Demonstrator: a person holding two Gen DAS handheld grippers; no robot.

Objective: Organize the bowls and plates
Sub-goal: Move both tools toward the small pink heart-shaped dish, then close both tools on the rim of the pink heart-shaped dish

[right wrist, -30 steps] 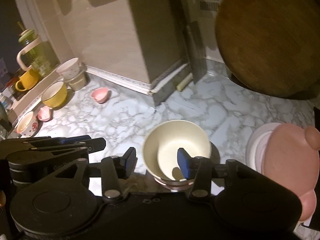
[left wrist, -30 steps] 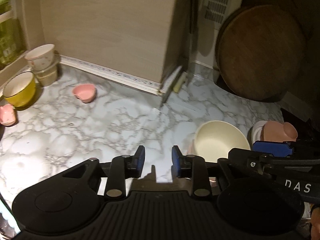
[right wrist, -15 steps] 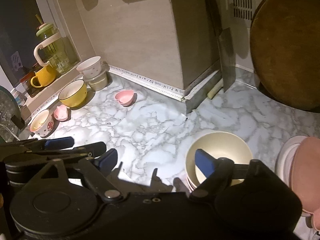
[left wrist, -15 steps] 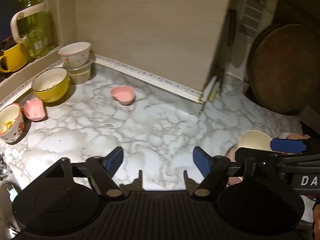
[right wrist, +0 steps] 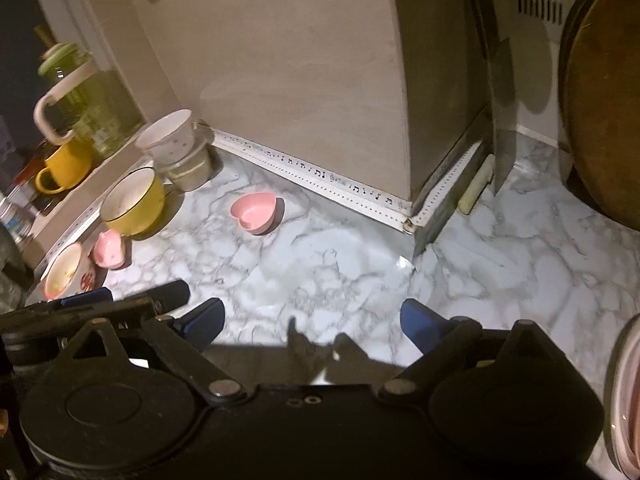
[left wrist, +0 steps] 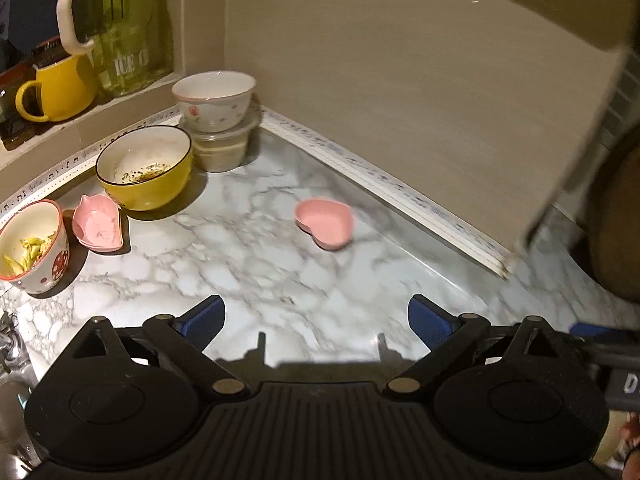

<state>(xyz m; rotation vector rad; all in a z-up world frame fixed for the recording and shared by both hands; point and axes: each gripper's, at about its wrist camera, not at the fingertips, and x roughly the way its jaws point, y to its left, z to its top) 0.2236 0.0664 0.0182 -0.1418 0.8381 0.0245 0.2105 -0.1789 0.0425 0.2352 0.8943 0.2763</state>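
A pink heart-shaped dish (left wrist: pixel 325 222) (right wrist: pixel 254 211) lies alone on the marble counter, well ahead of both grippers. Along the left wall stand a yellow bowl (left wrist: pixel 146 168) (right wrist: pixel 134 202), a white flowered bowl (left wrist: pixel 214 100) (right wrist: pixel 166 134) stacked on a plastic tub, a small pink dish (left wrist: pixel 98 224) (right wrist: pixel 109 254) and a red-patterned bowl (left wrist: pixel 30 246) (right wrist: pixel 64 276) holding scraps. My left gripper (left wrist: pixel 316 320) is opening wide over bare counter, nothing between its jaws. My right gripper (right wrist: pixel 312 320) is also opening and empty. A pink plate's rim (right wrist: pixel 628 400) shows at the right edge.
A yellow mug (left wrist: pixel 60 88) and a green glass pitcher (left wrist: pixel 120 32) sit on the ledge at left. A cleaver (right wrist: pixel 502 120) and a round wooden board (right wrist: pixel 600 100) lean against the back wall at right. A wall corner (right wrist: pixel 404 208) juts into the counter.
Both grippers swung left, away from the cream bowl, which has left view. Their jaws spread from nearly closed to wide. The bowls by the left wall now look closer.
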